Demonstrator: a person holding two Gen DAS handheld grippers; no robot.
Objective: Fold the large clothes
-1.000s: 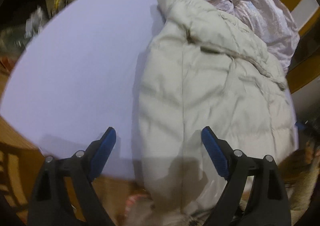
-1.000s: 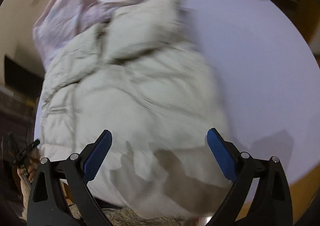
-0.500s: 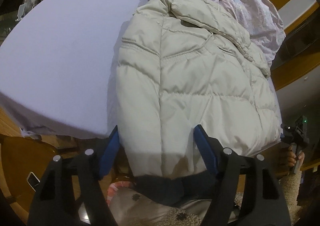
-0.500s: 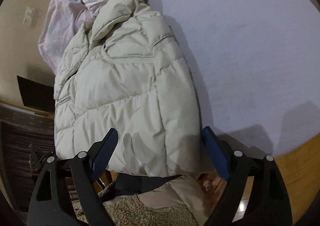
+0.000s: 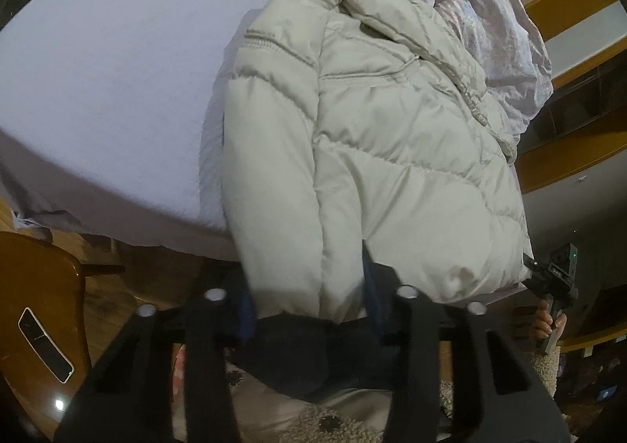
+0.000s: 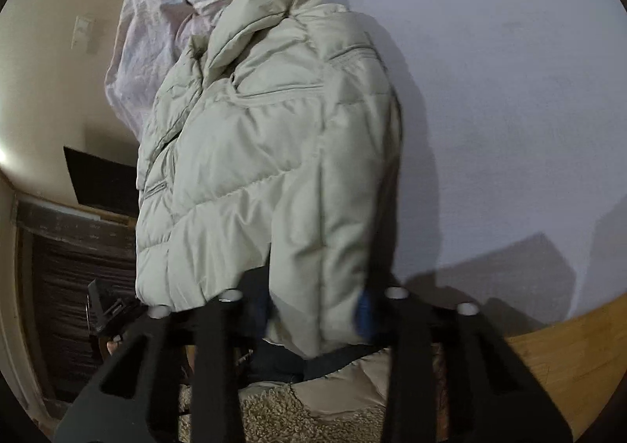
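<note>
both wrist views look down, close, sharing the jacket (image 5: 392,153) hem

We see a puffer jacket (image 5: 392,153) of cream quilted cloth, smooth with a faint sheen, its stitched seams raising padded ridges. It lies on a bed sheet (image 5: 109,82) of pale lilac cloth, matt and even. Behind it we note a crumpled quilt (image 5: 505,35) of thin pinkish fabric, finely creased. The left gripper (image 5: 309,298) and the right gripper (image 6: 313,310) are matt black plastic with pale round metal-looking fasteners; their fingers (image 6: 364,310) carry blue, seemingly ribbed pads. We also see a glossy varnished wooden chair (image 5: 39,286), a smooth wooden floor (image 6: 568,349), and a looped, rough-pile fleece garment (image 6: 266,419).
</note>
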